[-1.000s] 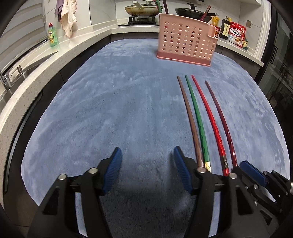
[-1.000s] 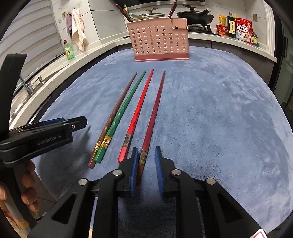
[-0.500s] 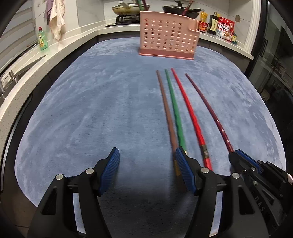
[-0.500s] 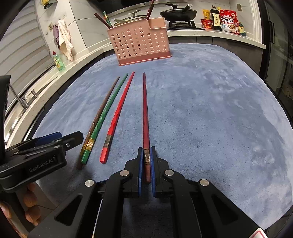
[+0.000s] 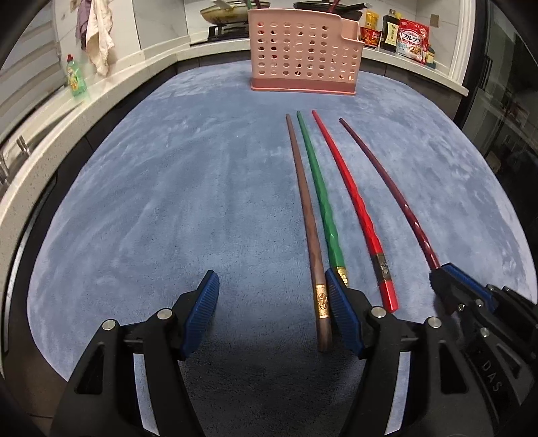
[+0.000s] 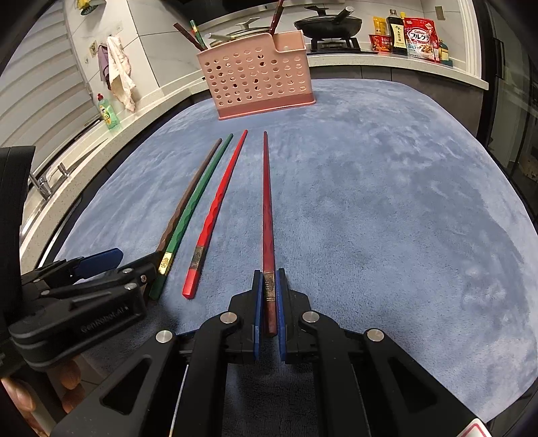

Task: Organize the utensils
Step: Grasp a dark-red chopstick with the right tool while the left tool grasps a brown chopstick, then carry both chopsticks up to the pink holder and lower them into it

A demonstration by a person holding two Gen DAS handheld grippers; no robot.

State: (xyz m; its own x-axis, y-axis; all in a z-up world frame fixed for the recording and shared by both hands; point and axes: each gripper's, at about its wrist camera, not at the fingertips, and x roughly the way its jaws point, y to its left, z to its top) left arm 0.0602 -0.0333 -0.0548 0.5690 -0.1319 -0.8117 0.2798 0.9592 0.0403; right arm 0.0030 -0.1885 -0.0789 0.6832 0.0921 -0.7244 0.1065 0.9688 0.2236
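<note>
Four chopsticks point toward a pink perforated utensil holder [image 5: 304,57] [image 6: 257,79] on a blue mat. My right gripper [image 6: 269,304] is shut on the thick end of the dark red chopstick [image 6: 267,208] [image 5: 386,181], which stands apart from the others. The brown chopstick [image 5: 307,215] [image 6: 191,188], green chopstick [image 5: 322,198] [image 6: 198,198] and red chopstick [image 5: 349,195] [image 6: 218,208] lie side by side. My left gripper [image 5: 272,309] is open, low over the mat, its right finger beside the brown chopstick's end. The holder has some chopsticks standing in it.
The blue mat [image 6: 386,201] covers the worktop. A white counter runs along the left with a green soap bottle [image 5: 76,78] and a tap [image 6: 42,183]. Behind the holder are pans on a stove [image 6: 328,25], bottles and a cereal bag [image 6: 422,38].
My right gripper has closed on the dark red chopstick and swung it away from the other three. My left gripper has moved right, so the brown chopstick's end now lies between its fingers.
</note>
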